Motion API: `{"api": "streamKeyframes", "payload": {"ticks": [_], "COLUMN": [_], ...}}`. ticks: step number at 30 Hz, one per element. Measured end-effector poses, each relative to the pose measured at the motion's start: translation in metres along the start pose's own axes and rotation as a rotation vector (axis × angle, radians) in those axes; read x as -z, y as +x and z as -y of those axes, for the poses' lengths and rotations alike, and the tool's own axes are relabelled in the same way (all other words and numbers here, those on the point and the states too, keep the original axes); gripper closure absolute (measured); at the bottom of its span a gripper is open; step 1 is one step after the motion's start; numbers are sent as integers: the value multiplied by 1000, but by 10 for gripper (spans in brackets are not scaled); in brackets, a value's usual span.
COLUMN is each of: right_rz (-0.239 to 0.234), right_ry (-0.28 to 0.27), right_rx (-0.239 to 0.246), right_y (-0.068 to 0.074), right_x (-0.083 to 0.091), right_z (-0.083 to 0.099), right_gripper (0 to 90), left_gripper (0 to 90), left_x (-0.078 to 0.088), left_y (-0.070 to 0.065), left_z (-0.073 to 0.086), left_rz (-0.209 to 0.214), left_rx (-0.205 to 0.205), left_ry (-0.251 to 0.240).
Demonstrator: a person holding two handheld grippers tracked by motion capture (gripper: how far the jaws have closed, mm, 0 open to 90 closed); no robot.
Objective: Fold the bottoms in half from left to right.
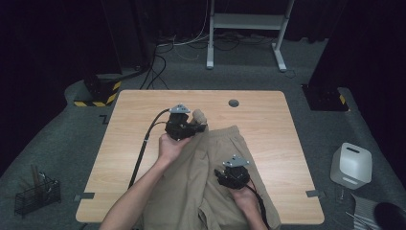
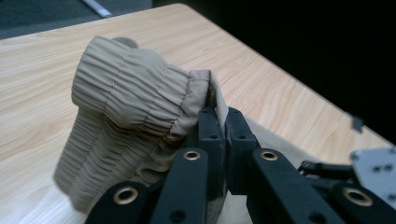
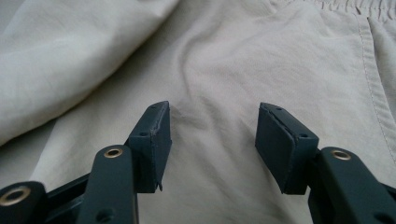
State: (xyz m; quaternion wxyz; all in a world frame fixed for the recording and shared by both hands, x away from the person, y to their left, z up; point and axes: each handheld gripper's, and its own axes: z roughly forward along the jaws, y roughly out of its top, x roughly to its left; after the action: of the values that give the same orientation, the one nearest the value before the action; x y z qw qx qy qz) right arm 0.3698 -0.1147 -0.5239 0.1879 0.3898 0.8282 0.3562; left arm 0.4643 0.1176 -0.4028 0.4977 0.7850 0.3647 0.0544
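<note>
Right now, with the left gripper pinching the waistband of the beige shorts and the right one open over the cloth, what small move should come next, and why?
Probably lower the right gripper onto the beige shorts and close it. Its jaws stand apart above flat cloth, gripping nothing, while the left gripper is clamped on the gathered waistband, lifted off the table. A second hold would let both hands spread or fold the shorts.

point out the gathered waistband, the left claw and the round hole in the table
gathered elastic waistband of the beige fabric shorts (image 2: 126, 88), left gripper view, on its ribbed bunched part
left claw (image 2: 223, 128), left gripper view, where its shut tips pinch the hem
round grey hole (image 1: 233, 103), high view, its middle
</note>
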Motion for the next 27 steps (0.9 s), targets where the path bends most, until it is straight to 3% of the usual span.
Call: {"api": "streamKeyframes", "payload": {"ticks": [14,19,27], "right_rz": [5,5,8], "right_ry": [2,2,3], "right_rx": [-1,-2,-3], "right_y": [0,0,1], "right_x": [0,0,0], "right_z": [0,0,0], "right_gripper": [445,444,439], "left_gripper": [871,872,869], "left_x": [-36,-51,-79], "left_y": [-22,-22,-24], "left_z": [-15,-13,-4], "left_rz": [53,59,61], "left_rx": [-37,-36,-37], "left_ry": [30,49,119]}}
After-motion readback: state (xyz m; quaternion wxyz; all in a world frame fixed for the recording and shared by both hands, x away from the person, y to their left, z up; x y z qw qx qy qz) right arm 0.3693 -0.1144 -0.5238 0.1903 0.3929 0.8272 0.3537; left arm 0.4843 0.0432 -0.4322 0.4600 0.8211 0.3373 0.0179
